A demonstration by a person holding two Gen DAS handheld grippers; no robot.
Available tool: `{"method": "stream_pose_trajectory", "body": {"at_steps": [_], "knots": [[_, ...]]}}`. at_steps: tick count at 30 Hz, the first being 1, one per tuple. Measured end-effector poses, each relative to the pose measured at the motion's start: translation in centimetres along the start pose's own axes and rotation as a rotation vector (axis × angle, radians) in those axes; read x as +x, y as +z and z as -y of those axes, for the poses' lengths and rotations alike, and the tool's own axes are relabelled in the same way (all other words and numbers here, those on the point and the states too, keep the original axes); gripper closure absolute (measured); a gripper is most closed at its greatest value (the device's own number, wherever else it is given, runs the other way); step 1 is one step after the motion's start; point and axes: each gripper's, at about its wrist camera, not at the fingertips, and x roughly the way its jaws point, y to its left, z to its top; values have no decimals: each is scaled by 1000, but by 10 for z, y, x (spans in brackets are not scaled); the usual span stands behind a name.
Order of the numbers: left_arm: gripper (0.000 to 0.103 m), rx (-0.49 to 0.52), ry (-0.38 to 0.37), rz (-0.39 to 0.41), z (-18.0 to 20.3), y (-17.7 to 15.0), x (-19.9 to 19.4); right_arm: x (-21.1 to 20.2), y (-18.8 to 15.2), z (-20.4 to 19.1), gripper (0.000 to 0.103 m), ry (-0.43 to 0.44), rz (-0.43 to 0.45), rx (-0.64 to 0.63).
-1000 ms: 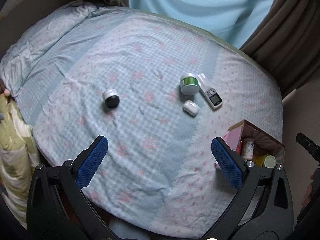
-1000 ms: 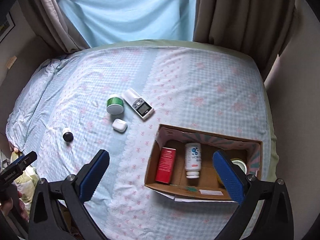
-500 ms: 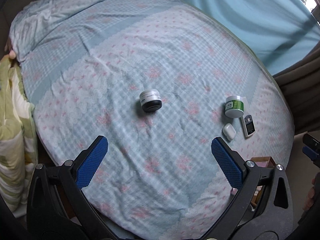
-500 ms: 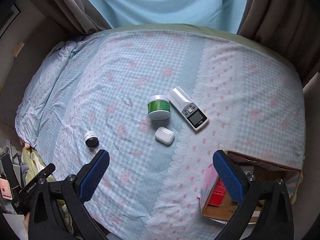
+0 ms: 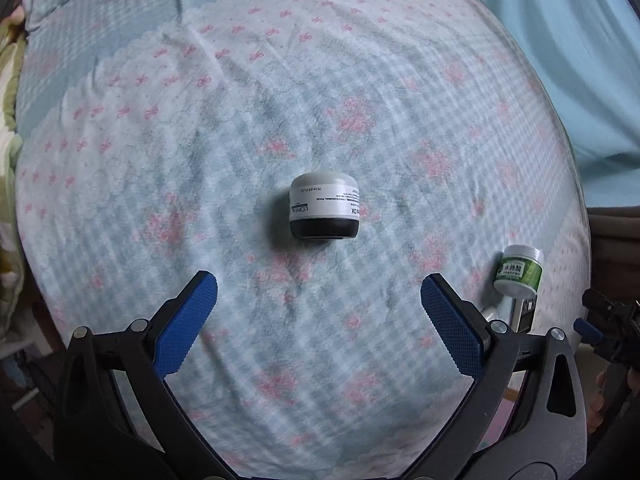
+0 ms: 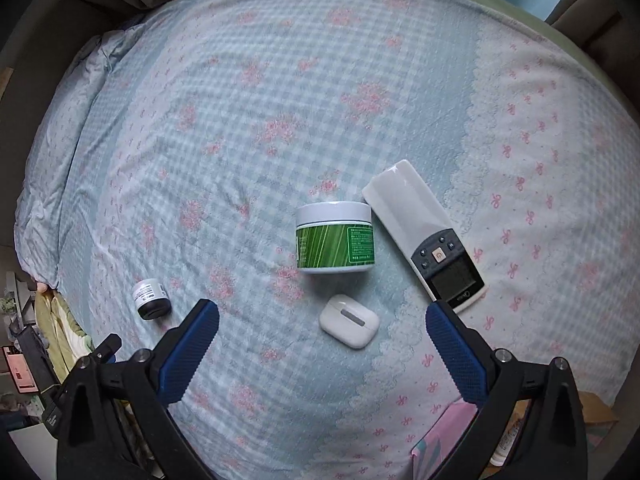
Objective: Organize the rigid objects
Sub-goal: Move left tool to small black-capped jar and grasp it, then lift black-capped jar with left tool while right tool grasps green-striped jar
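The left gripper point(image 5: 319, 322) is held over the bed point(image 5: 224, 92), its jaws spread wide with nothing between them. A small white jar with a black lid point(image 5: 324, 211) is seen straight ahead of the gap, beyond the fingertips and apart from them, lying on its side with the lid toward the jaws. Beyond the right jaw of this gripper, a green jar point(image 5: 518, 270) is seen on the bedspread, and a white remote point(image 5: 523, 314) is partly visible just behind that jaw.

The right gripper point(image 6: 322, 338) is likewise held above the bed, its jaws spread wide and empty. Outside its left jaw, near the tip, the small white jar with a black lid is seen again. Between the jaws and just ahead of the tips, a white earbud case point(image 6: 349, 320) is lying flat. Directly beyond the case, the green jar is placed, with a white lid at its far end. The white remote is lying just beside the jar, at a slant, its screen end close to the right jaw's tip. A cardboard box point(image 6: 598, 410) is partly seen behind the right jaw.
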Motion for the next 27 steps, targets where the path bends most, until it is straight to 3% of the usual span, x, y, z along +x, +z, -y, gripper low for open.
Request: {"method": "stream_pose_trajectory", "body": {"at_steps": [14, 17, 20, 22, 27], "knots": [[6, -82, 77, -44, 4, 39, 73, 94, 48, 7, 0, -12, -173, -2], [7, -99, 77, -45, 3, 43, 80, 107, 49, 1, 7, -27, -195, 6], [15, -104, 78, -64, 5, 44, 88, 119, 48, -2, 8, -59, -219, 21], [22, -103, 74, -75, 7, 42, 93, 123, 48, -5, 16, -64, -219, 25], [42, -75, 76, -69, 14, 36, 101, 134, 51, -6, 26, -129, -238, 17]]}}
